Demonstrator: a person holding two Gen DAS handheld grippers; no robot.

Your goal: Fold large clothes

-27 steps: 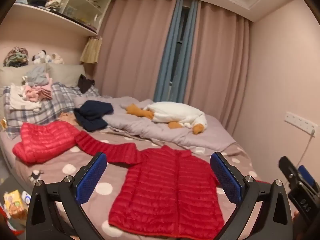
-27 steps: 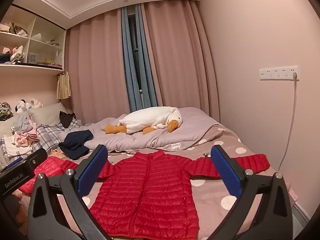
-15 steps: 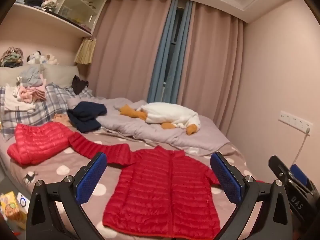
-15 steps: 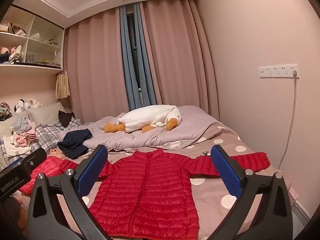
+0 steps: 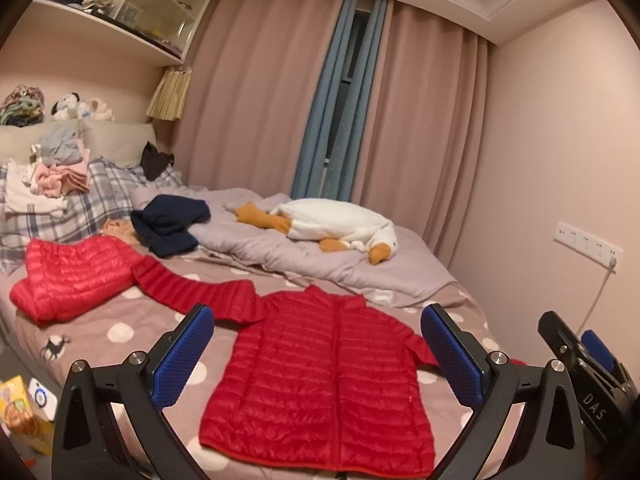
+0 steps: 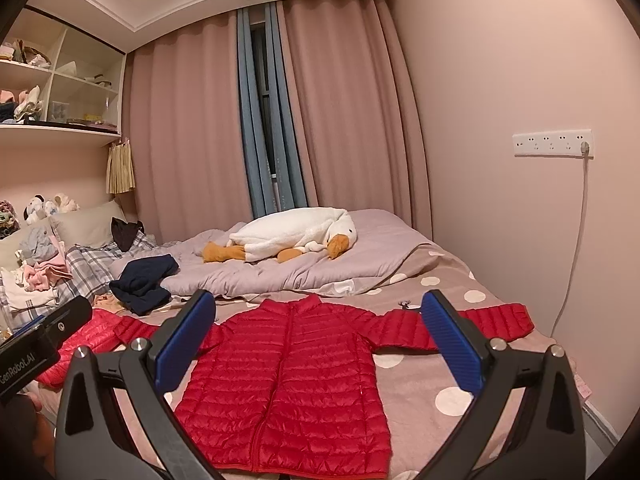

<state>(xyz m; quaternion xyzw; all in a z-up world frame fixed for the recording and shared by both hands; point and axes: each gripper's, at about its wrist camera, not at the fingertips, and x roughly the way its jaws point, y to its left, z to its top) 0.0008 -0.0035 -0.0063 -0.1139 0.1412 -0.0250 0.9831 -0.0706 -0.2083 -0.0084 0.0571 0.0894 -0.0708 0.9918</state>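
Both the left gripper (image 5: 316,352) and right gripper (image 6: 318,338) hover tilted slightly downward, jaws spread wide and empty. The red puffer jacket (image 5: 324,380) lies flat, front up, sleeves spread, on the bed (image 5: 120,334) just beyond them, untouched.

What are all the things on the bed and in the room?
spread puffer jacket: 1, red, flat on the near bed, sleeves out
second puffer jacket: 1, red, bunched at the left
dark garment: 1, navy, heaped mid-bed
goose plush: 1, white and orange, on the grey duvet
clothes pile: 1, pink, grey, white, on the plaid pillow
curtains: pink and blue, behind the bed
shelf: 1, white, upper left
socket strip: 1, white, right wall
left hand-held gripper: 1, black, blue pads, open
right hand-held gripper: 1, same, open
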